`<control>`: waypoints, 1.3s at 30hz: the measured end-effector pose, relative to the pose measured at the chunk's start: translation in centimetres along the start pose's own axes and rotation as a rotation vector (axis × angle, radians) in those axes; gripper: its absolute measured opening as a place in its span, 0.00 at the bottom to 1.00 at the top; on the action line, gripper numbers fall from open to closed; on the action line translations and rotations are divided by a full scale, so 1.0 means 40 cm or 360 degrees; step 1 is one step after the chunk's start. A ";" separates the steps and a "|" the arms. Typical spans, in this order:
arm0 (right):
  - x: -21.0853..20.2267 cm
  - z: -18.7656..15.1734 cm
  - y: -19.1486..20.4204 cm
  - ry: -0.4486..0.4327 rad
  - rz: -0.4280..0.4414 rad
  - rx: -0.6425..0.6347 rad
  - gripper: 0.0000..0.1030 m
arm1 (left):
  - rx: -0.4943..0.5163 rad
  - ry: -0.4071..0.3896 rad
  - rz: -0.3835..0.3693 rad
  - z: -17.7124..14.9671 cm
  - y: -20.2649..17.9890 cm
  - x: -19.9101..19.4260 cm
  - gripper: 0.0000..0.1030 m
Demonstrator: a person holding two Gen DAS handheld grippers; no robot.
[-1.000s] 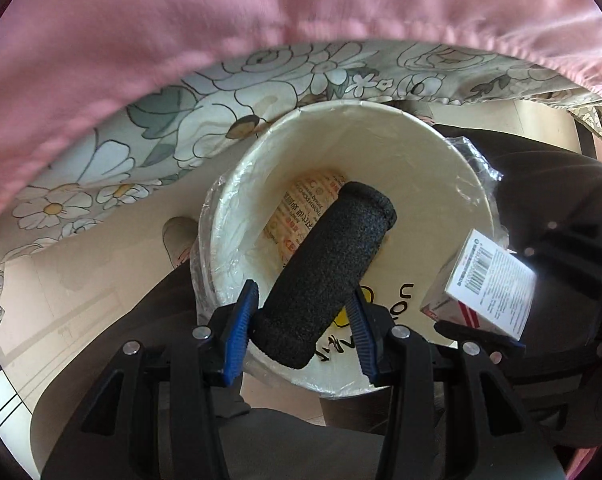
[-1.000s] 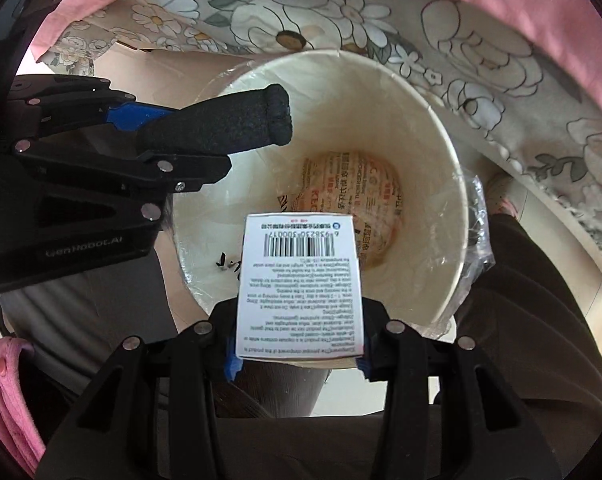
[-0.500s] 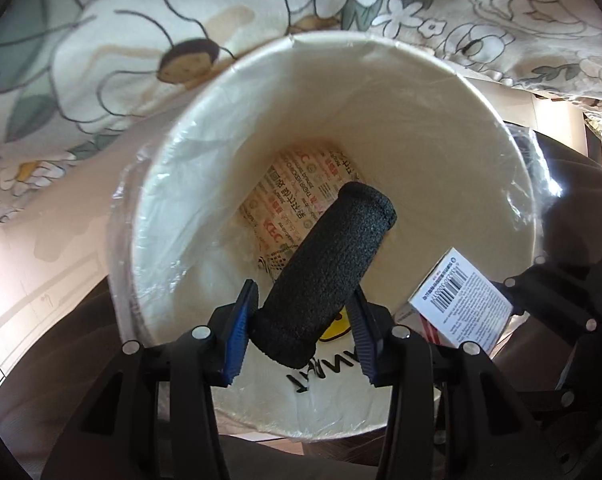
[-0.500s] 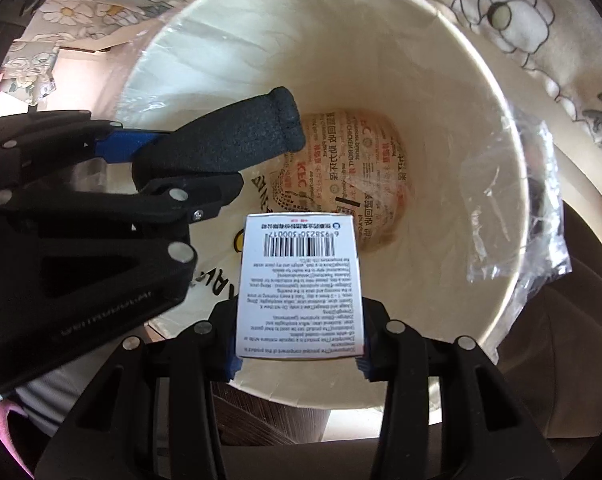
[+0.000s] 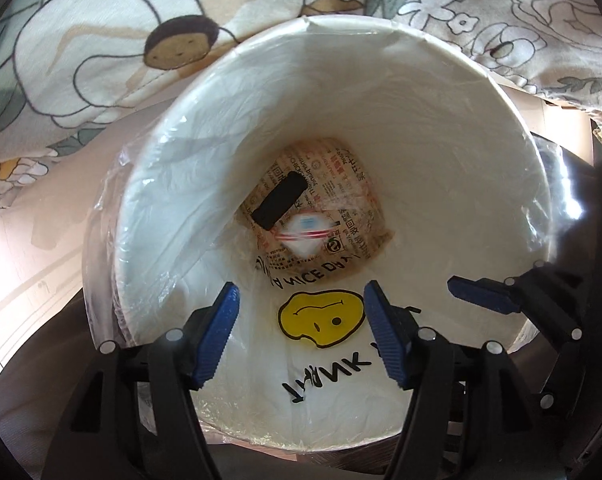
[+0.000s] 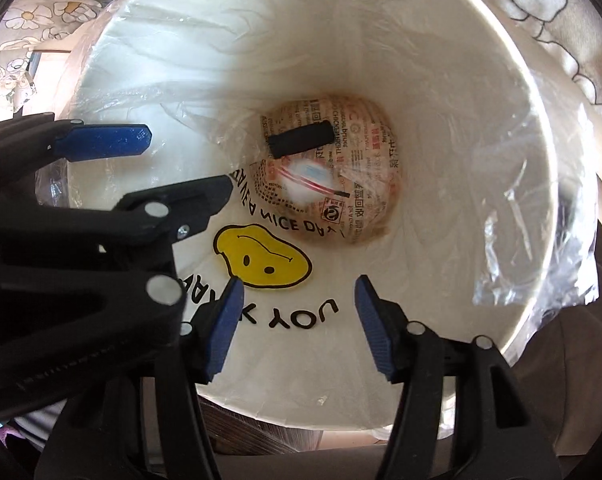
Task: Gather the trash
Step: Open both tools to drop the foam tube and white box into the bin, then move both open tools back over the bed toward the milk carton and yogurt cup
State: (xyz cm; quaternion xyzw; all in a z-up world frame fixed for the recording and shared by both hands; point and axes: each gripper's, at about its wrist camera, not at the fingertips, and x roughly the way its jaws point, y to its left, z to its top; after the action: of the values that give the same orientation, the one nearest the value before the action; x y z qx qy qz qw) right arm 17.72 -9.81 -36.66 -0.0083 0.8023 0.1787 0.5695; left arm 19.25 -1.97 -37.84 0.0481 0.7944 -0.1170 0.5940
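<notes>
A white bin (image 5: 501, 128) lined with a clear plastic bag fills both views, also in the right wrist view (image 6: 481, 80). At its bottom lie a black foam cylinder (image 5: 279, 200) (image 6: 301, 139) and a small white box with red stripes (image 5: 307, 234) (image 6: 307, 178), blurred, on printed paper (image 5: 353, 208). My left gripper (image 5: 301, 332) is open and empty over the bin's near rim; it also shows at the left of the right wrist view (image 6: 161, 164). My right gripper (image 6: 297, 320) is open and empty beside it, its fingertips (image 5: 481, 294) showing in the left wrist view.
A floral cloth (image 5: 101, 40) hangs behind the bin, also in the right wrist view (image 6: 561, 20). The bin's bag has a yellow smiley print (image 5: 321, 314) and loose plastic (image 6: 541, 200) draped over the right rim. Pale floor (image 5: 29, 264) lies at the left.
Both grippers opened. The black foam cylinder left my left gripper and the white box left my right gripper; both dropped to the bin's bottom. Both grippers moved closer over the bin.
</notes>
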 end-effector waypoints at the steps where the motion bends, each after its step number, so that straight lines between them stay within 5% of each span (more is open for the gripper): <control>1: 0.005 0.004 0.005 -0.0002 -0.0005 -0.0006 0.57 | 0.0007 -0.0001 0.0003 0.003 -0.007 0.007 0.65; 7: 0.037 0.001 -0.007 -0.0015 -0.0021 -0.0034 0.57 | 0.0028 -0.0012 0.0033 -0.005 -0.027 -0.016 0.65; 21: -0.111 -0.100 -0.007 -0.0175 -0.0051 -0.0114 0.57 | 0.0115 -0.0216 0.0136 -0.095 -0.031 -0.190 0.65; 39: -0.654 -0.250 -0.004 -0.0790 -0.0290 -0.0280 0.57 | 0.0173 -0.0784 0.0180 -0.177 -0.058 -0.738 0.65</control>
State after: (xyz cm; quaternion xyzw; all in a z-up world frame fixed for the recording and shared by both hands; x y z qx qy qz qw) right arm 17.83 -17.90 -9.84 -0.0859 0.6156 0.1924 0.7594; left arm 20.69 -0.67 -7.47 0.0944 0.6143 -0.1343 0.7718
